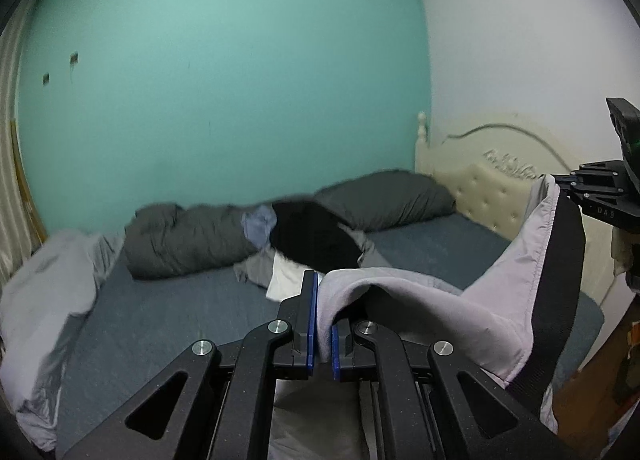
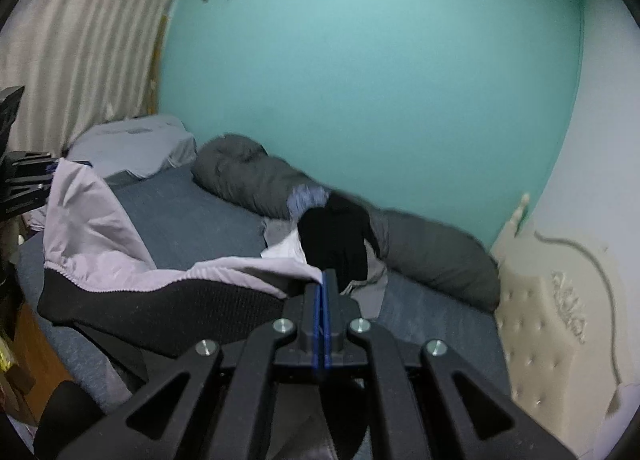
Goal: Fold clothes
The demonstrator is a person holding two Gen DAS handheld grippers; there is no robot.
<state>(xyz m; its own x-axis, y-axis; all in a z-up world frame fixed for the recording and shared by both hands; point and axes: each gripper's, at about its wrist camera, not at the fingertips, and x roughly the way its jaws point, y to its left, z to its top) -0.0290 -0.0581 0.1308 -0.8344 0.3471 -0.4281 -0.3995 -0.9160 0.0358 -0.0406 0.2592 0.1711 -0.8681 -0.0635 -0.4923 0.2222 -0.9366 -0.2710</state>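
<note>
A pale lilac garment [image 1: 496, 300] with a black mesh band [image 1: 556, 300] hangs in the air between my two grippers, above the bed. My left gripper [image 1: 322, 300] is shut on one corner of it. My right gripper [image 2: 322, 284] is shut on the other corner, with the garment [image 2: 92, 236] and its black band [image 2: 160, 312] sagging to the left. The right gripper also shows at the right edge of the left wrist view [image 1: 568, 182]. The left gripper shows at the left edge of the right wrist view [image 2: 50, 170].
A heap of clothes, black [image 1: 312, 236], blue and white, lies mid-bed on the blue sheet [image 1: 168, 312]. Dark grey pillows [image 1: 188, 240] line the teal wall. A pale grey duvet [image 1: 44, 300] lies at the left. A cream headboard [image 1: 488, 188] stands at the right.
</note>
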